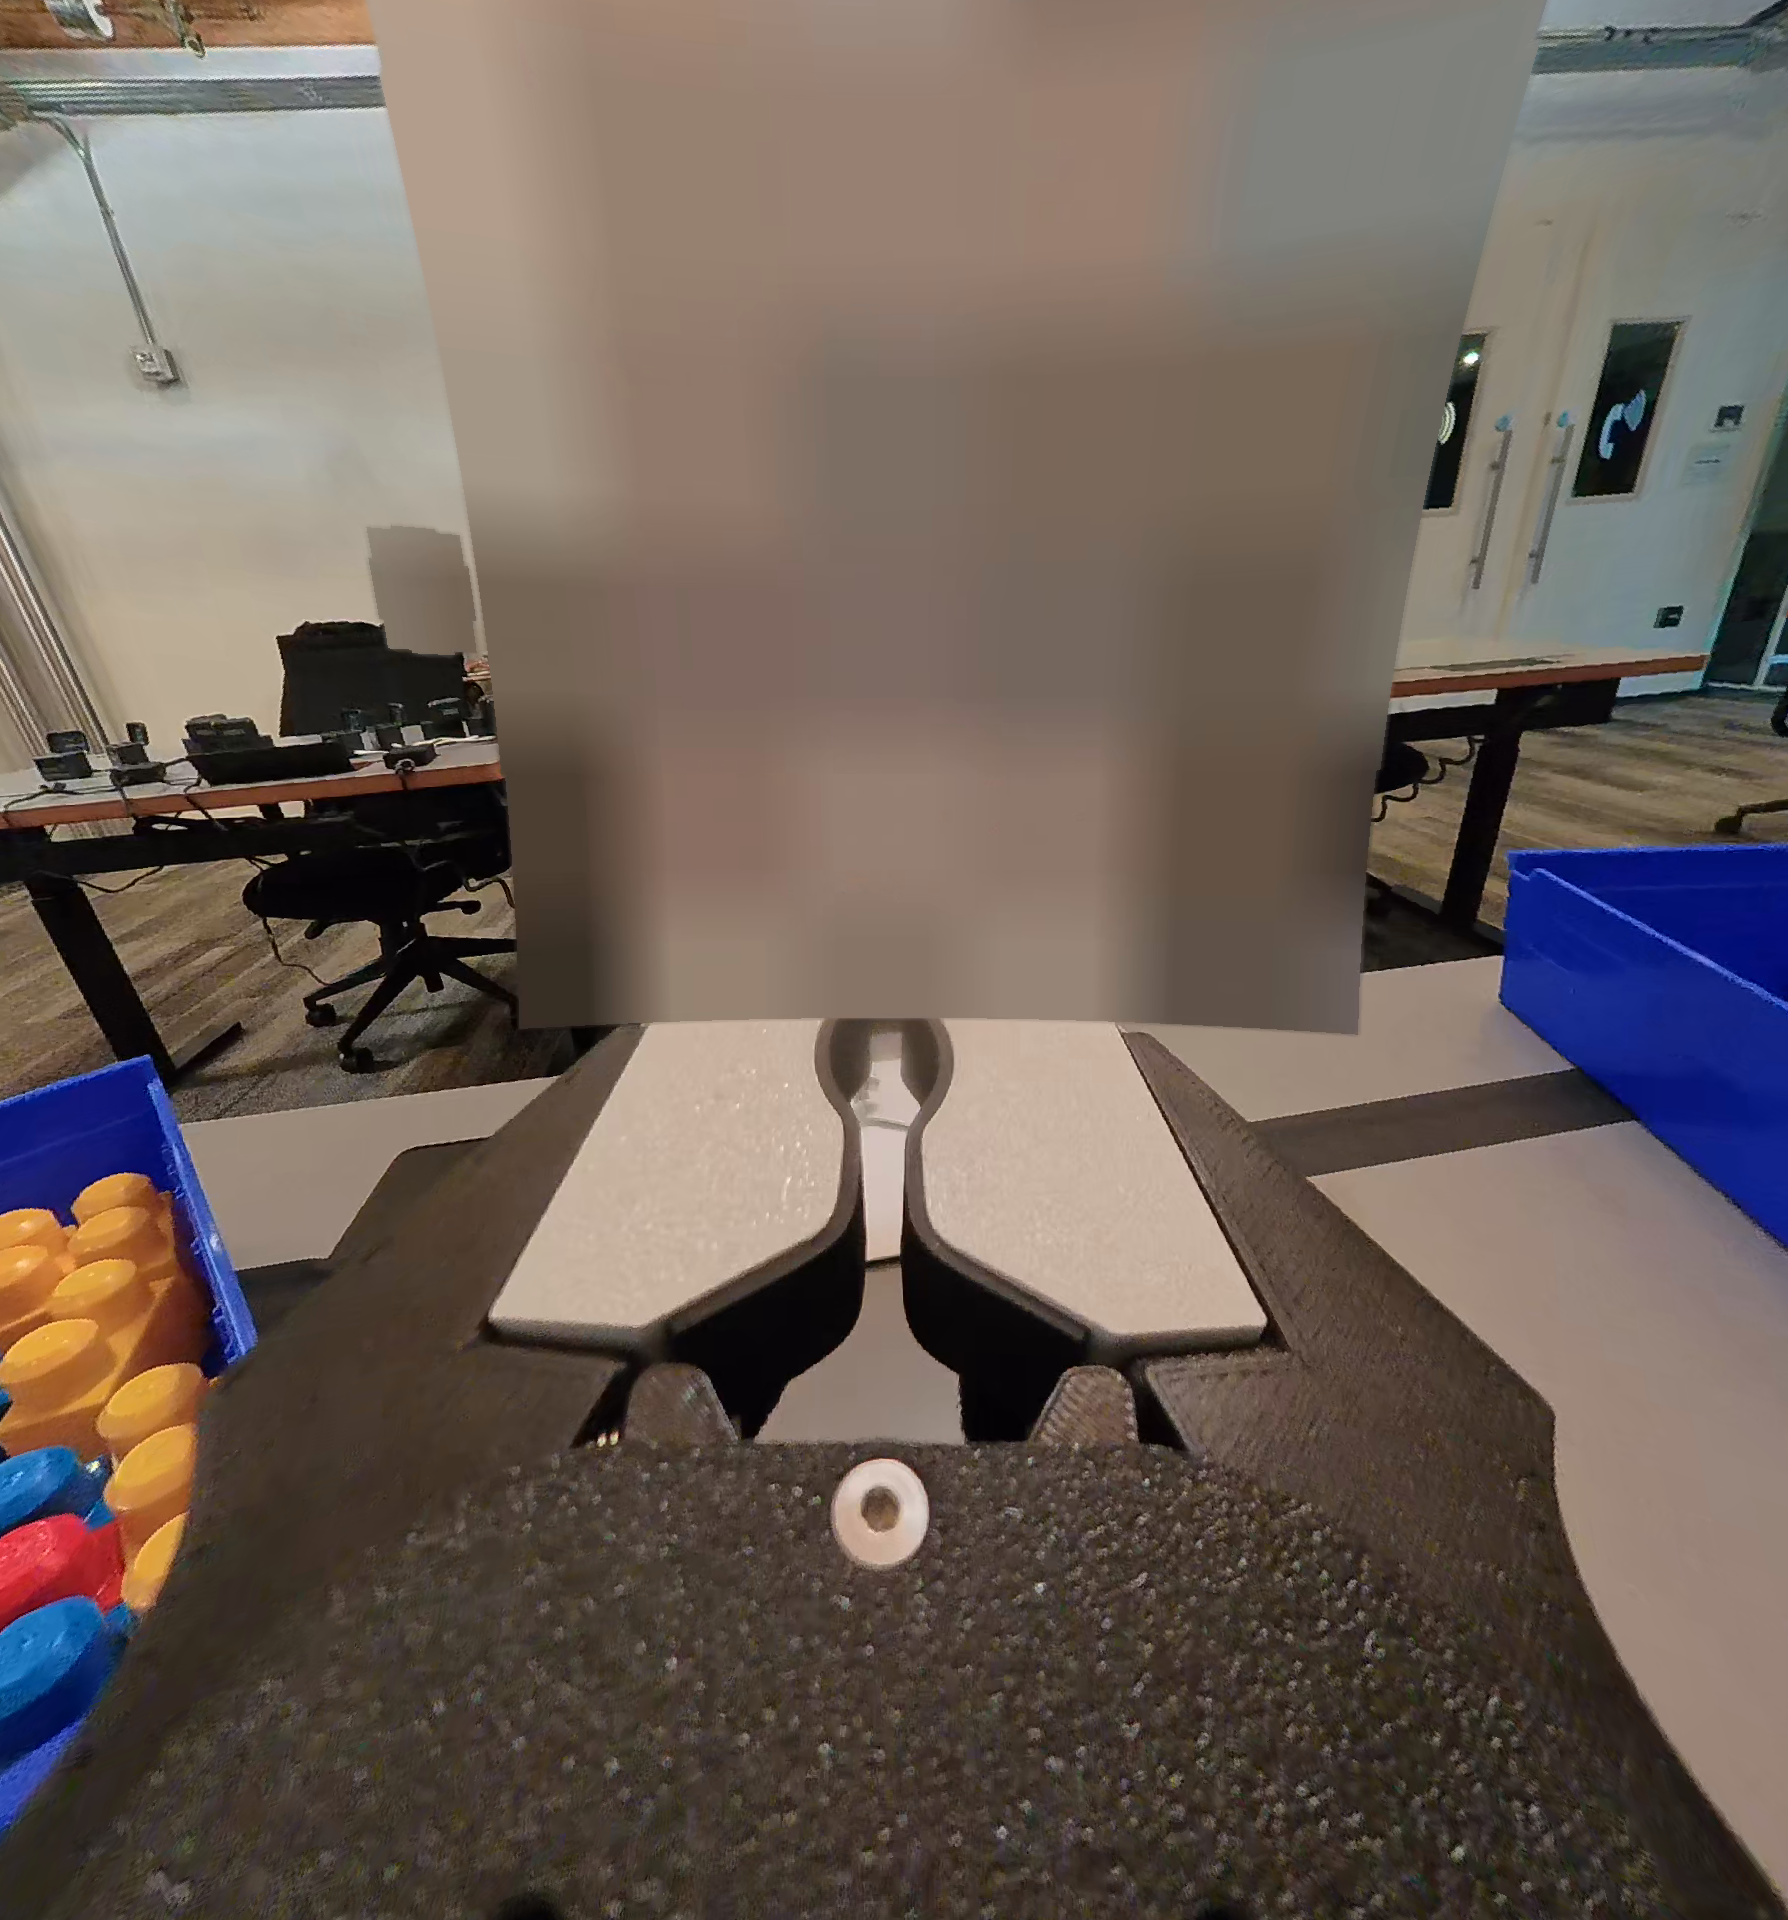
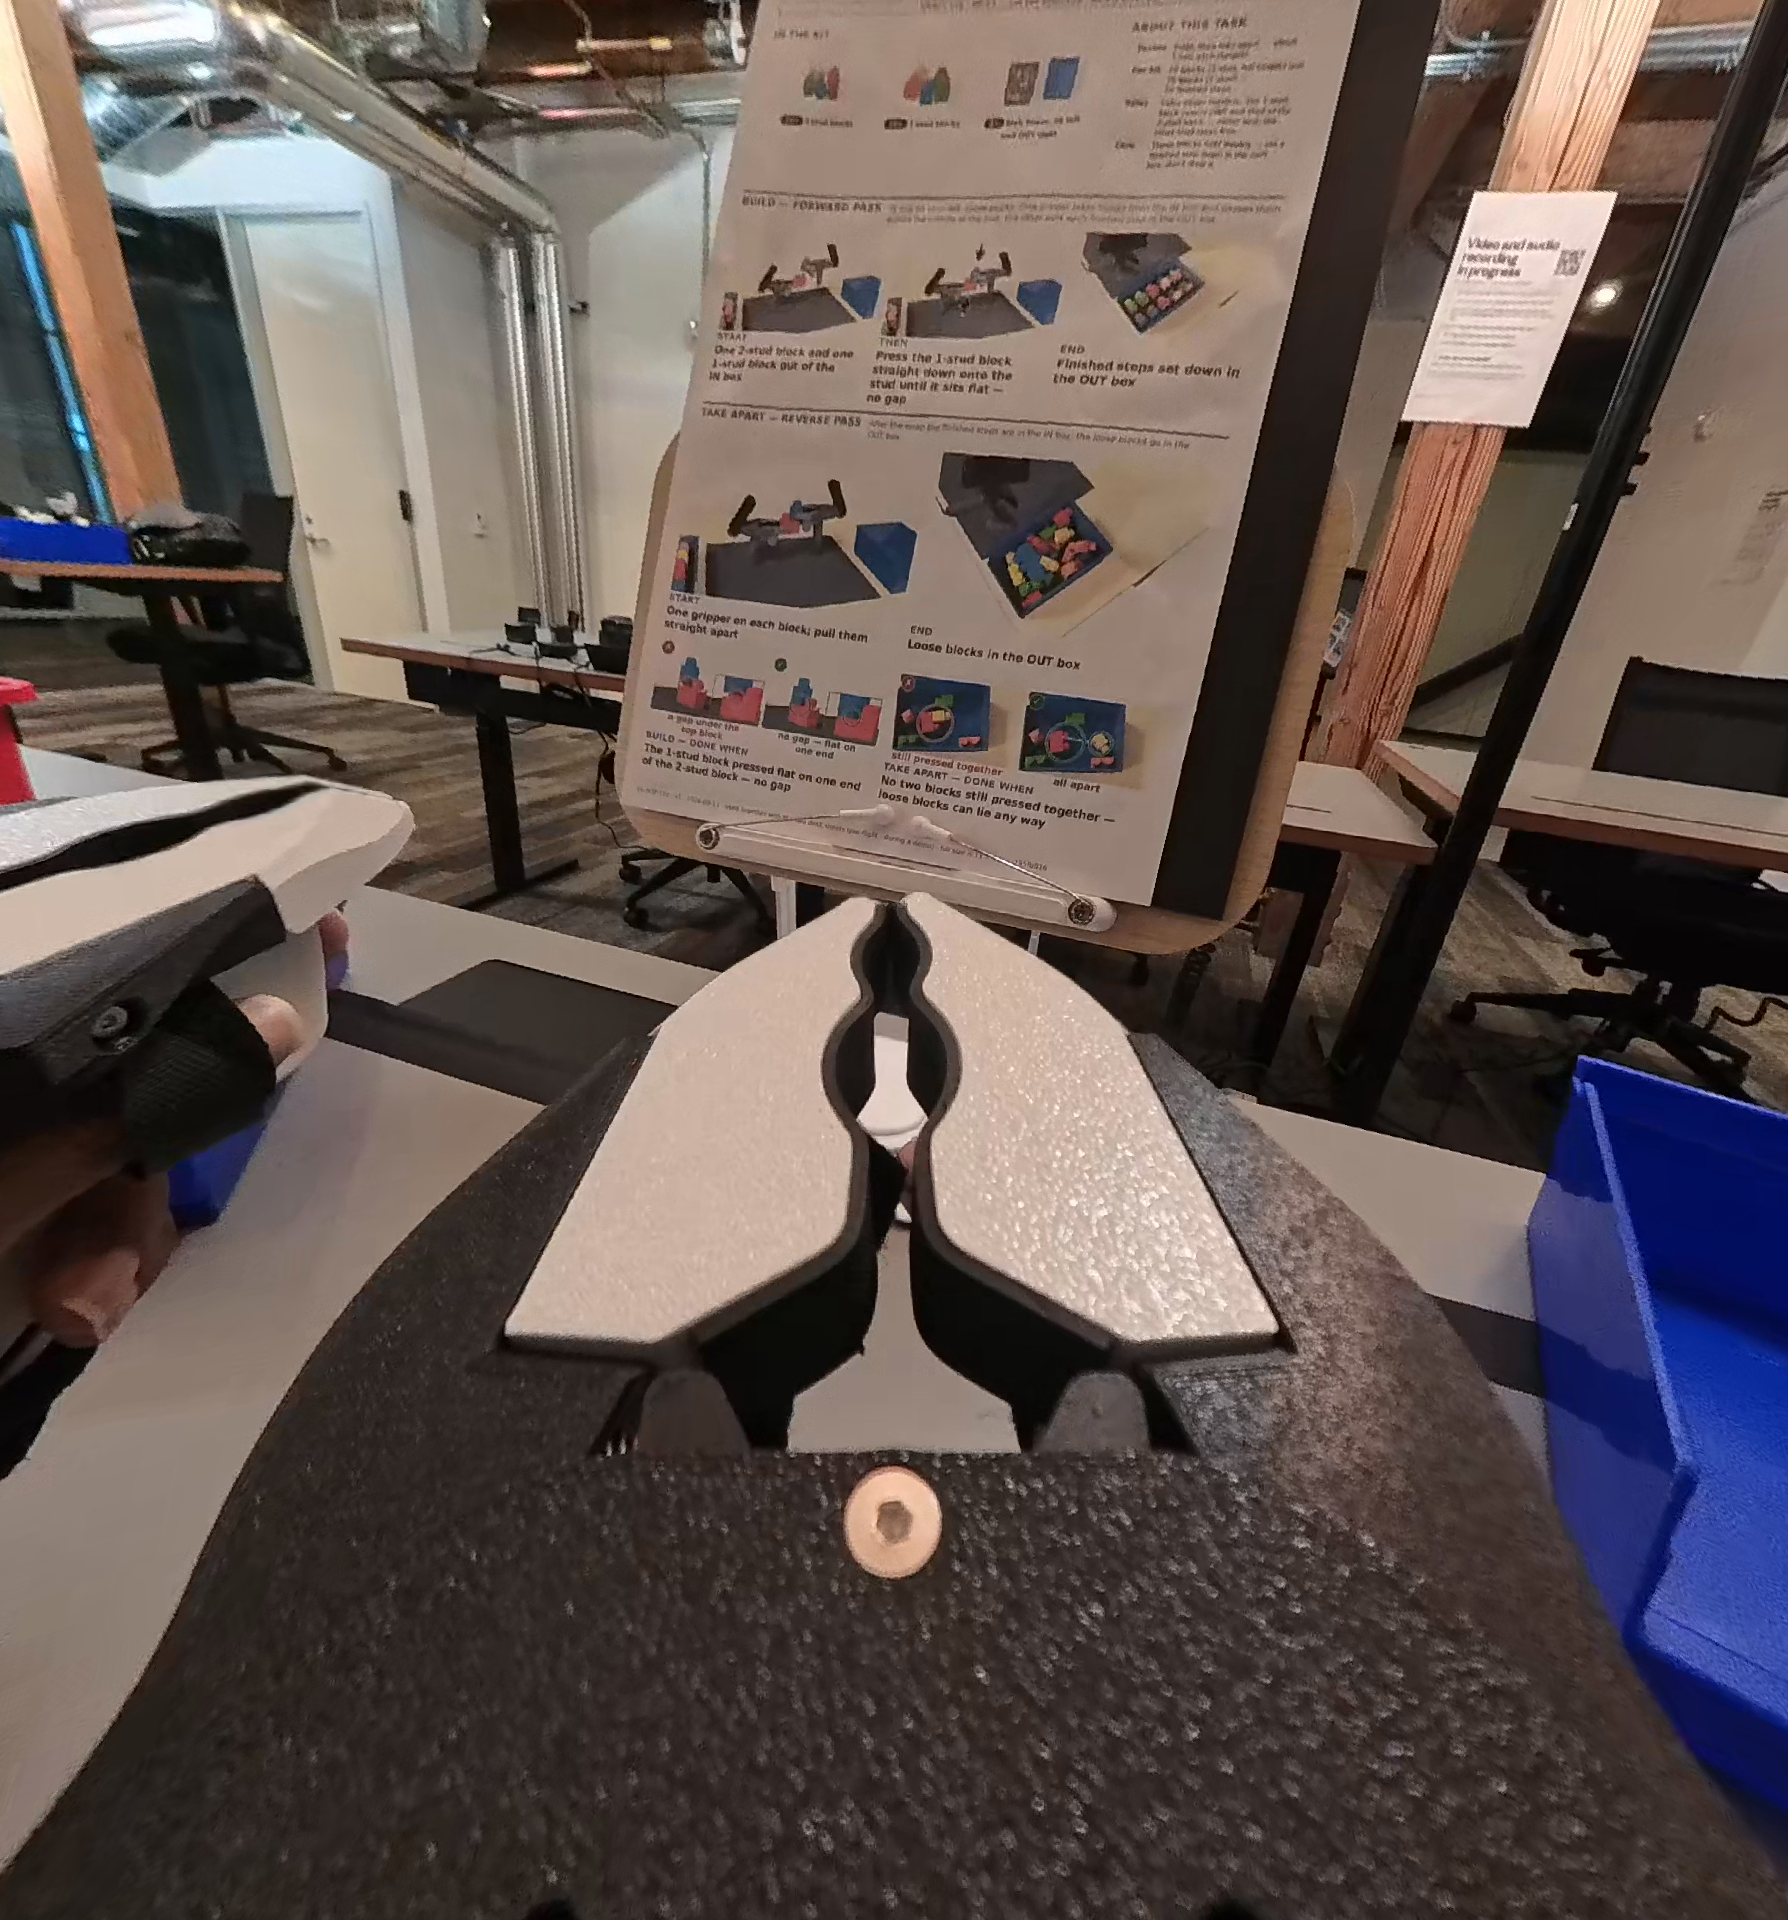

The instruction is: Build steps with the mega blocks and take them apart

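I see my left gripper [image 1: 879, 1049] held over the grey table [image 1: 1596, 1299]. Its two fingers are almost together, with only a thin gap between them, and nothing is in that gap. The very tips go under a blurred patch, so I cannot see them fully.

The mega blocks [image 1: 69, 1382] are in a blue bin [image 1: 183, 1195] just to the left of the left gripper. I see orange, blue and red ones, all piled loose. Another blue bin [image 1: 1690, 977] sits to the right of the left gripper, farther off. I cannot see any blocks in it from here.

My right gripper [image 2: 892, 914] has its fingers closed, tips touching, and it holds nothing. That same blue bin is close on its right side. To its left I see the left gripper with a hand [image 2: 48, 1226] around its handle. Past the right gripper's tips stands an instruction sheet [image 2: 983, 416] clipped on a board.
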`<state>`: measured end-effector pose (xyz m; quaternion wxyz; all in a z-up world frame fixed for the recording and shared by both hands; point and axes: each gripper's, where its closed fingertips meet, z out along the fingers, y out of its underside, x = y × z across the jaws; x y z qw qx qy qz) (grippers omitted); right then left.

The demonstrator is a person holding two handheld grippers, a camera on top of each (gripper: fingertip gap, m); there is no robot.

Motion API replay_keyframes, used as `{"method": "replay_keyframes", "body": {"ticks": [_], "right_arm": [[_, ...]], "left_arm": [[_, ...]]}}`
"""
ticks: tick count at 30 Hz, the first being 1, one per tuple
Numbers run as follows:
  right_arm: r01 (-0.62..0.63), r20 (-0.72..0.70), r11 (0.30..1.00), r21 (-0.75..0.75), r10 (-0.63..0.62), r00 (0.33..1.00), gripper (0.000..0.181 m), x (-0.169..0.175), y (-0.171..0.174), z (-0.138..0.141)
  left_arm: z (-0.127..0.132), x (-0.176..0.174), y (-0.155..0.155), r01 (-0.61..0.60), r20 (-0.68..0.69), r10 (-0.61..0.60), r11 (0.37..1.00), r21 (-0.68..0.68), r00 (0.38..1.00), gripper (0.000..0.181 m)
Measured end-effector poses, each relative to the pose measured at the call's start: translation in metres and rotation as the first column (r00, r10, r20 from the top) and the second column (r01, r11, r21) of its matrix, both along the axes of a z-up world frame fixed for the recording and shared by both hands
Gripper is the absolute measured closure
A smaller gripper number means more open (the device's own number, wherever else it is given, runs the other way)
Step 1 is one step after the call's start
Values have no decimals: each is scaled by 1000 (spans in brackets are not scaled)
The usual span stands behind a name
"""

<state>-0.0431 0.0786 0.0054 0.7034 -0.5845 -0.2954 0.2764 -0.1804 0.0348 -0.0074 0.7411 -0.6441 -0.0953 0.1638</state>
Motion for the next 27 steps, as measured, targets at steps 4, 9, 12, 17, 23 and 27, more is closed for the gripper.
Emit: {"method": "replay_keyframes", "body": {"ticks": [4,9,12,17,23,27], "right_arm": [[-1,-3,1000,1,1,1000,181,1,-1,1],[-3,10,1000,-7,3,1000,181,-1,1,-2],[10,30,999,-36,-9,1000,181,0,10,-13],[86,115,991,-102,-74,991,181,12,49,-45],[118,235,965,-236,-61,970,181,28,81,-94],[66,293,960,-272,17,956,181,33,79,-130]], "left_arm": [[2,0,-1,2,0,-2,1000,7,1000,181],[0,0,-1,9,-1,-9,1000,1,1000,181],[-4,-2,0,31,2,-31,999,-15,1000,181],[-11,-4,-1,117,-5,-117,992,-49,993,181],[-23,-55,-10,51,49,-46,993,-105,998,181],[-24,-97,-24,0,84,11,990,-138,996,181]]}}
